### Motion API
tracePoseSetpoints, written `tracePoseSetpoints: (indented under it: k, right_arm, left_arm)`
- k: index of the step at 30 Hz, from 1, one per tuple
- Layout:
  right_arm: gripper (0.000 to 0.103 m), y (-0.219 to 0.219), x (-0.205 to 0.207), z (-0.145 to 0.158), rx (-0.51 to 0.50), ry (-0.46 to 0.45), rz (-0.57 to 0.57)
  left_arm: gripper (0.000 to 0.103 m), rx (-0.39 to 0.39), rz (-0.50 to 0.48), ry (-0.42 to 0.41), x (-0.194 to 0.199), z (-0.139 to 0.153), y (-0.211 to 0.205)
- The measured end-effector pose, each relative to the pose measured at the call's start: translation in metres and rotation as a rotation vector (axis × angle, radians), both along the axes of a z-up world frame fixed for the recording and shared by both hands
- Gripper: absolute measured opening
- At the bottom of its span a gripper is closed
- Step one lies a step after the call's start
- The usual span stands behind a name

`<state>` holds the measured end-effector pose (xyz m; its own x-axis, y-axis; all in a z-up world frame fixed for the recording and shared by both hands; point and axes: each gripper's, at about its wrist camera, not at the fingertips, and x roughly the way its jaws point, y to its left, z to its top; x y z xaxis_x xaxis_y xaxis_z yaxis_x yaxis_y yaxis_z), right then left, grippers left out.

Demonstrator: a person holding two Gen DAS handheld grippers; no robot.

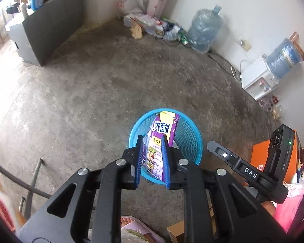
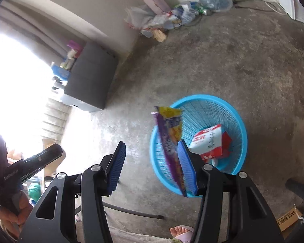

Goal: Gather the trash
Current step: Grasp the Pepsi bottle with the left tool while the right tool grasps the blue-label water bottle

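i had both grippers over the blue basket (image 2: 198, 137) on the concrete floor (image 1: 95, 93), and most of what could go wrong sat in those two wrappers.

the left gripper (image 1: 152, 160) had its jaws only slightly apart, with the purple snack bag (image 1: 162, 141) hanging between them, its top above the rim. i could not tell for sure whether the pads were pressing on it or it was already slipping; the bag hid the contact. if it was loose, it looked lined up to fall inside, but a flat, light bag like that could catch on the rim and tip outward onto the floor.

the right gripper (image 2: 152, 166) stood wide apart. the long purple and yellow wrapper (image 2: 171, 141) lay against the inner face of the right-hand finger and was clear of the other one, so nothing clamped it. it was blurred, and it hung over the near left edge of the basket rather than the middle. that was my main worry: it could slide down outside the wall, or cling to the ridged pad and get dragged off when i pulled back.

a red and white carton (image 2: 209, 141) already lay in the basket, leaving room.

the two grippers were close together, so a careless withdrawal could knock them, or clip the light basket and tip it.
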<state>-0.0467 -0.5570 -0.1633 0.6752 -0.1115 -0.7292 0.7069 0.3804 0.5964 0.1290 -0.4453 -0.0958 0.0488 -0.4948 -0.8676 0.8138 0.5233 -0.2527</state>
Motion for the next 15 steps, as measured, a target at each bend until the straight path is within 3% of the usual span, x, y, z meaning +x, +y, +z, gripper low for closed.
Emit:
tracePoseSetpoints:
  k: [7,15]
  right_arm:
    - [0.063,0.041,0.007,0.060,-0.031,-0.069,0.074]
    - [0.066,0.112,0.043,0.123,-0.043,-0.180,0.297]
  left_arm:
    - [0.016,-0.151,0.090,-0.053,-0.005,0.079,0.113]
    - [0.022,-0.243,0.285,-0.172,-0.013,0.140,0.288]
